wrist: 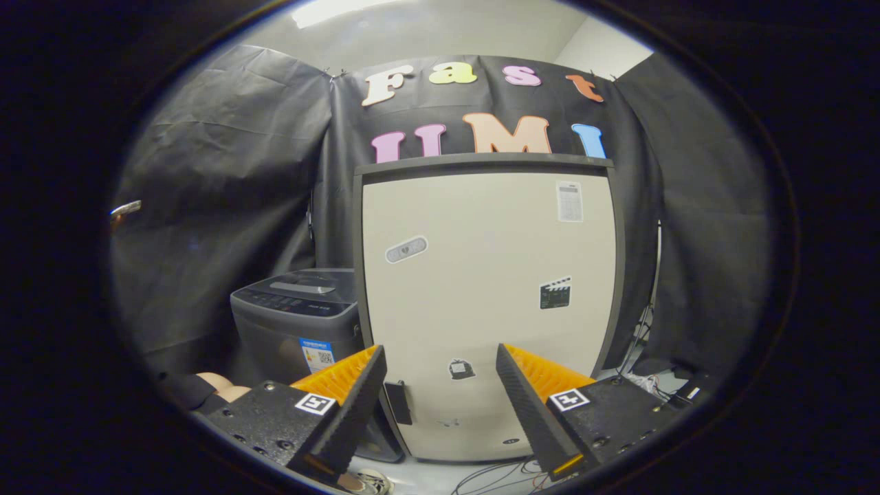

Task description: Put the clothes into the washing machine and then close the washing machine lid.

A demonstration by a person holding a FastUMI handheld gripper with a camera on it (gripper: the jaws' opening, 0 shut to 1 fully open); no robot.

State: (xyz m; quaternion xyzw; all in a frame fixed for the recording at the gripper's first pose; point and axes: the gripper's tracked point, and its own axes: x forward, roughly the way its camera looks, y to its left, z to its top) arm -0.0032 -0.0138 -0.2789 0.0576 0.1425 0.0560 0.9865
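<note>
With the jaws of the gripper [438, 405] set wide and holding nothing, turn left and descend toward the top-loading washing machine [297, 330], which stands well beyond the left finger beside a tall cream refrigerator [488, 302]. Its lid [302, 287] appears to lie flat. No clothes can be identified; the pale item [221, 386] near the machine's base is cut off.

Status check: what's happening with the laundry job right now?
Fingers open, empty. Washing machine beyond them, lid down. Fridge directly ahead.
</note>
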